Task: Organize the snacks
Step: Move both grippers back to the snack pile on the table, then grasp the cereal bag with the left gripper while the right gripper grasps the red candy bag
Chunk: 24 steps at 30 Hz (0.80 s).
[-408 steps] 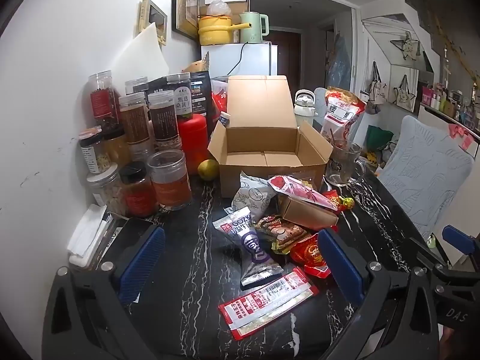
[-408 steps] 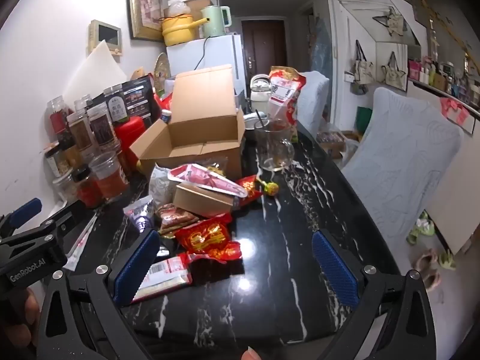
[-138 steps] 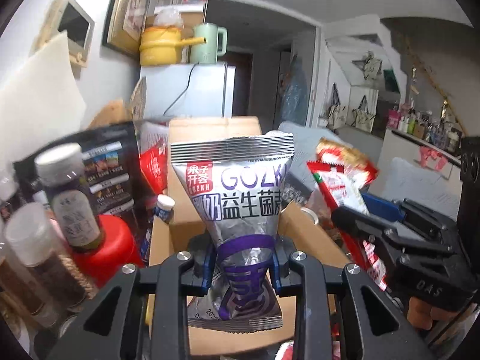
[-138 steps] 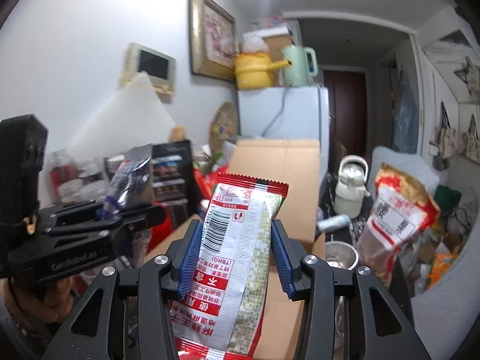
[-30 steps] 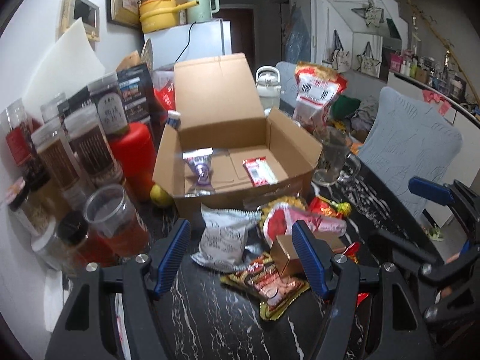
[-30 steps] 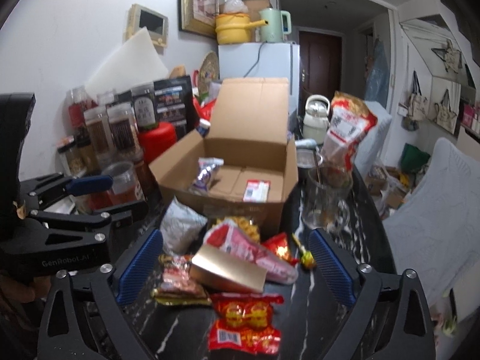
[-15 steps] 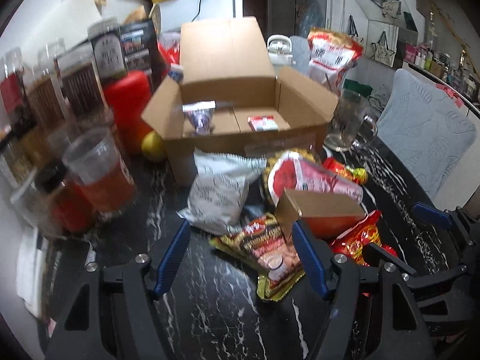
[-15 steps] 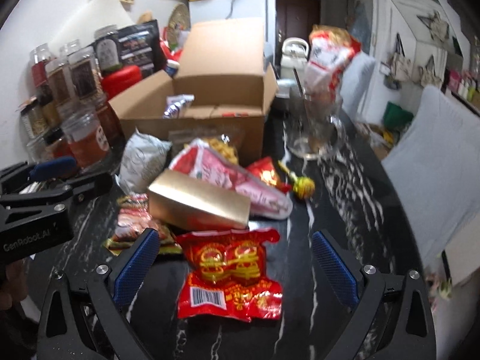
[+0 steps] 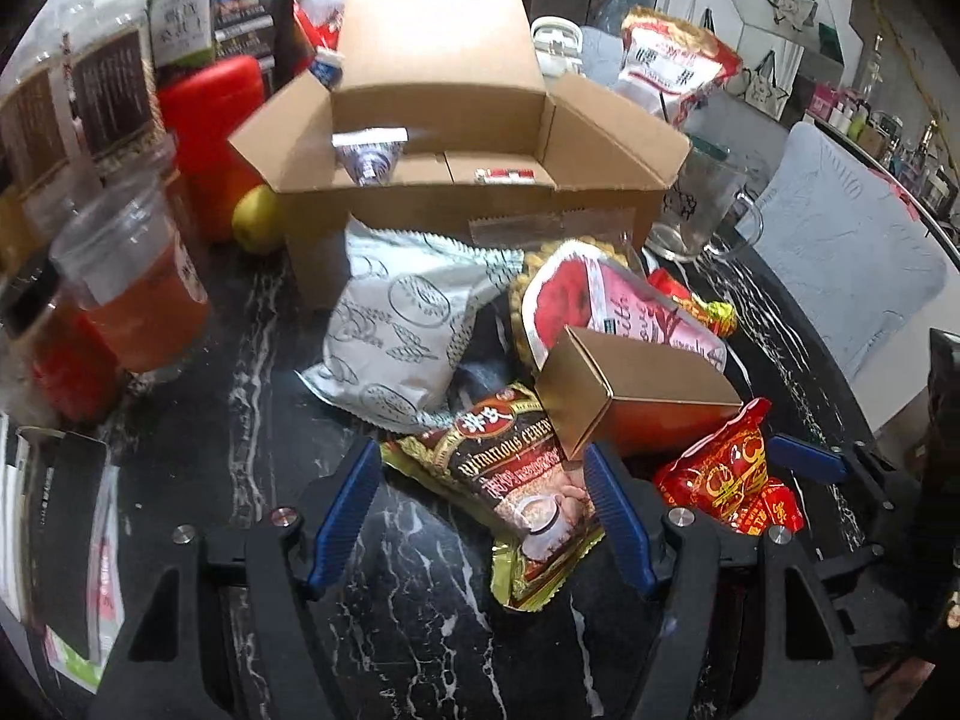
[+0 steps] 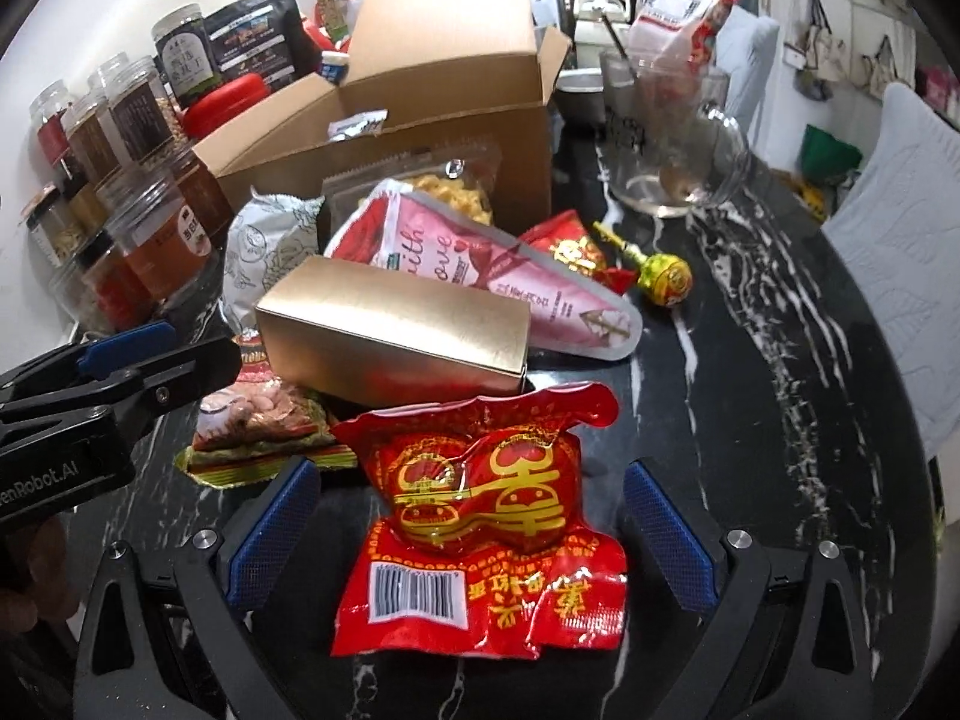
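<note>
Snacks (image 9: 528, 480) (red packet (image 10: 480, 516)) between open jaws

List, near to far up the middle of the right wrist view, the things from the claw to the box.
Red foil snack packet → gold cardboard box → pink pouch → clear bag of yellow snacks → open brown cardboard carton.

**Room around the cardboard box**

Jars (image 9: 129, 276) are crowding the cardboard box's (image 9: 456, 204) left side, a glass mug (image 10: 678, 156) its right, snack packets (image 10: 480, 516) piling against its front; bare black table (image 10: 780, 360) is lying open right of them.
</note>
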Each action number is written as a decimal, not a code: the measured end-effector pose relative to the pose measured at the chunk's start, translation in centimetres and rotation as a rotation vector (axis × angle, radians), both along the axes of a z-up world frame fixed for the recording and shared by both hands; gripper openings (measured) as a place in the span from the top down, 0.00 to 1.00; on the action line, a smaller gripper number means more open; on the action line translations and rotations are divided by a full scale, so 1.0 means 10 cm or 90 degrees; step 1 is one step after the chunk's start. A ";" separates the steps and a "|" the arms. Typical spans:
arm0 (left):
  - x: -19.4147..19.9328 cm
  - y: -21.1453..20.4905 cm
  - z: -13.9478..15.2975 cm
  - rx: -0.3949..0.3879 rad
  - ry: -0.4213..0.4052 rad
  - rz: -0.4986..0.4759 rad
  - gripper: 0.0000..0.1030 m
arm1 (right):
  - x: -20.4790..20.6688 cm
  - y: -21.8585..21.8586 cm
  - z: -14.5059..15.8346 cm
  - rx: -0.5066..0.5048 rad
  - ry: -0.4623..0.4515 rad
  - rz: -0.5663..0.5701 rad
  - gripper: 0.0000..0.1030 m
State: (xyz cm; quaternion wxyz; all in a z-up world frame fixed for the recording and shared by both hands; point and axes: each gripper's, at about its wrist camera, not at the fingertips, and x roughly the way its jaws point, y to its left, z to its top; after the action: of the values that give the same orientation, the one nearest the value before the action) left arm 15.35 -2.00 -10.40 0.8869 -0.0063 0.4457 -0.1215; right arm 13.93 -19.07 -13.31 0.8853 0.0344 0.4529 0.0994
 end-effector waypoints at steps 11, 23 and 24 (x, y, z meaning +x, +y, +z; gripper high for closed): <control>0.15 -0.10 -0.19 -0.037 0.083 -0.001 0.32 | -0.05 -0.15 -0.09 0.011 -0.001 -0.003 0.34; 0.18 -0.24 -0.33 -0.038 0.143 -0.008 0.32 | -0.07 -0.24 -0.07 0.026 0.000 -0.012 0.34; 0.19 -0.25 -0.33 -0.041 0.139 -0.004 0.32 | -0.07 -0.25 -0.07 0.027 0.000 -0.014 0.34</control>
State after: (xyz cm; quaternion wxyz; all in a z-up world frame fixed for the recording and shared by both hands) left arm 17.23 -4.48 -13.74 0.8320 -0.0463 0.5355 -0.1371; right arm 13.26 -21.55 -14.01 0.8853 0.0584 0.4506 0.0996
